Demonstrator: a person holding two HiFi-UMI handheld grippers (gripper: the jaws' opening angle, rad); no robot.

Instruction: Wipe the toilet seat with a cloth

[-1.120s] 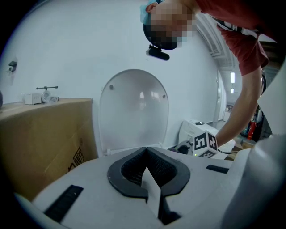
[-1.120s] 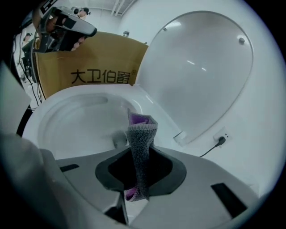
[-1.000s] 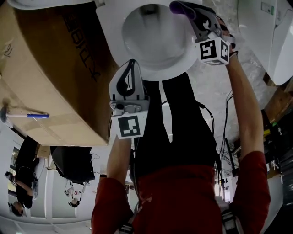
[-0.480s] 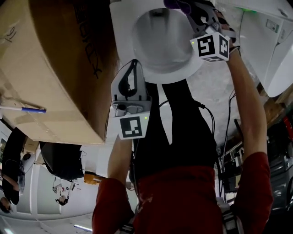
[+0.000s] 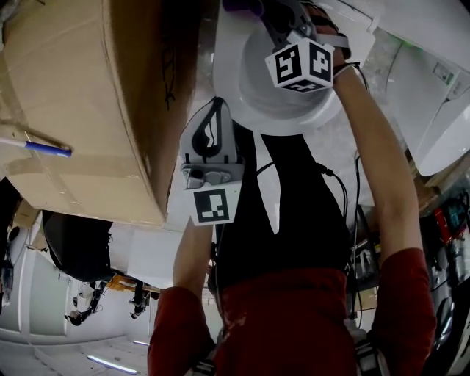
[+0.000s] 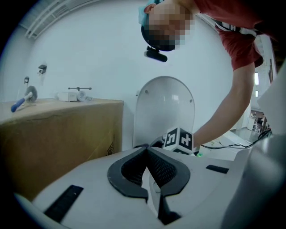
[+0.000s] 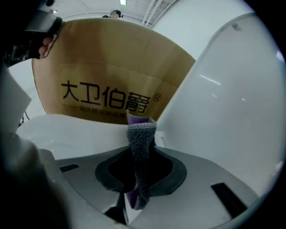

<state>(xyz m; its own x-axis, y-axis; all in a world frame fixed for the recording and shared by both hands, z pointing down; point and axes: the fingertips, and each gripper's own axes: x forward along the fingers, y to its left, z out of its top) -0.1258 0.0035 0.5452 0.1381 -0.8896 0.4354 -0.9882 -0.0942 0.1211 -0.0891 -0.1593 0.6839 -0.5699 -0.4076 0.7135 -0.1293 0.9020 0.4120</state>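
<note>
The white toilet seat [image 5: 246, 110] lies at the top of the head view, with its lid [image 6: 165, 107] raised behind it. My right gripper [image 5: 270, 10] reaches over the seat's far rim, near the hinge. It is shut on a grey and purple cloth [image 7: 140, 143], which stands up between its jaws right by the seat [image 7: 76, 134] and the lid [image 7: 232, 103]. The cloth's purple edge [image 5: 242, 6] shows at the frame's top. My left gripper [image 5: 213, 104] hangs in front of the bowl, off the seat, its jaws shut with nothing between them [image 6: 146, 151].
A big cardboard box [image 5: 81, 110] stands close on the toilet's left; a blue-handled tool [image 5: 37, 147] lies on it. Another white fixture [image 5: 440, 110] is at the right. Cables [image 5: 352, 191] run over the floor by my right arm.
My right gripper has slid with the cloth along the seat's right rim toward the back, by the hinge. The left gripper has stayed where it was, shut.
</note>
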